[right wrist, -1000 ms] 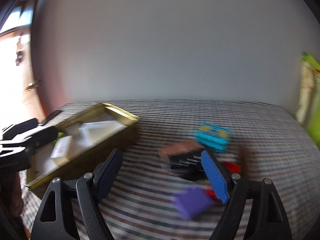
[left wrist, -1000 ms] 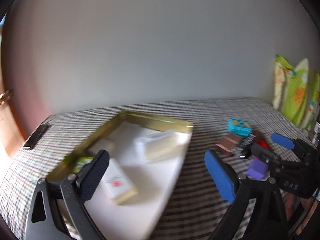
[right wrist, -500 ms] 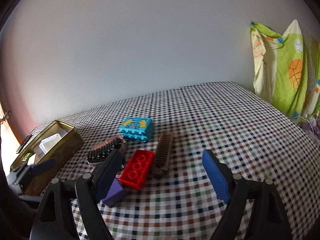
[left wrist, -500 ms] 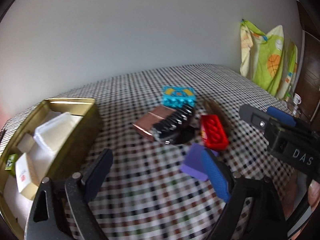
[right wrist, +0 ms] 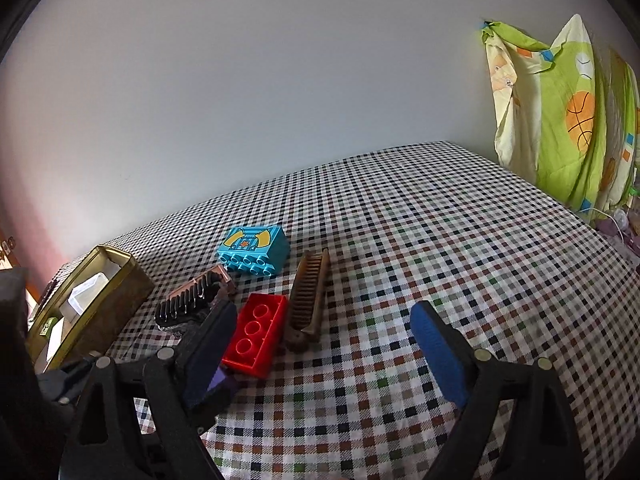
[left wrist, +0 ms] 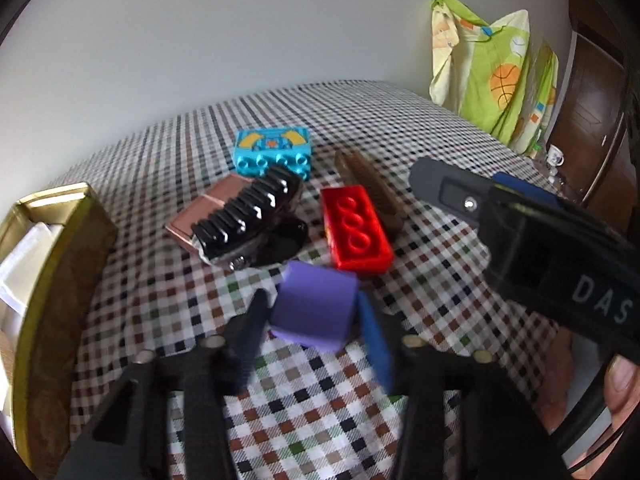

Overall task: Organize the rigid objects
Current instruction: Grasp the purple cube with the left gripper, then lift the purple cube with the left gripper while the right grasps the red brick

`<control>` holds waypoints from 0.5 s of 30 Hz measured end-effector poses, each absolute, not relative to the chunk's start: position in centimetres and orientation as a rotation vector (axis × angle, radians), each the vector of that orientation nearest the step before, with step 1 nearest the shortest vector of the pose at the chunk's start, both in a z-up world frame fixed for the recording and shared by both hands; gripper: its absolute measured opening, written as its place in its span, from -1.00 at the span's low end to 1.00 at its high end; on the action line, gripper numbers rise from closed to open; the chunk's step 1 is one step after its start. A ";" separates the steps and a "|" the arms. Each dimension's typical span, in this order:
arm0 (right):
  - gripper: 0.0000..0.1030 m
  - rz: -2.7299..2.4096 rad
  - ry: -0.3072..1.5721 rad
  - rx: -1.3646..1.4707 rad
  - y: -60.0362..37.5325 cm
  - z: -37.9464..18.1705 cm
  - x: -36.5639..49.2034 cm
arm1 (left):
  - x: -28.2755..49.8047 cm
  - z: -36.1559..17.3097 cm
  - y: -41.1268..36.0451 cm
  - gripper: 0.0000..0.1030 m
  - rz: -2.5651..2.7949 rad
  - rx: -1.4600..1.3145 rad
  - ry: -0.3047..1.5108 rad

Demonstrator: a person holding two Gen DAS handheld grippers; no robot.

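Left tool closing around the purple block

Left tool [left wrist: 310, 334] has just been closing its jaws, and the purple block [left wrist: 314, 308] sits between them on the checked table [left wrist: 400, 128]; both pads look to touch its sides. Just beyond it lies the red brick [left wrist: 356, 232], with a brown comb [left wrist: 372, 184] to its right and a black comb [left wrist: 248, 212] on a pink case to its left. Farther off stands the blue brick [left wrist: 274, 152]. A gold tin [left wrist: 60, 264] sits at far left. Right tool [right wrist: 320, 354] is spread wide, holding nothing.
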State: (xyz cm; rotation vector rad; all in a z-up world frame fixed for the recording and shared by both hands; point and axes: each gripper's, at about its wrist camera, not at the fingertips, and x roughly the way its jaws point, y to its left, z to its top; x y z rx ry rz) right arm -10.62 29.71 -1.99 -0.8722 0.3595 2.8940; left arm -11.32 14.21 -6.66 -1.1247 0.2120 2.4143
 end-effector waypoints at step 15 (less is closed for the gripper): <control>0.75 2.912 0.247 -0.984 27.1 -2.6 -12.7 | -11.5 -5.2 9.5 -0.24 2.633 -1.012 0.182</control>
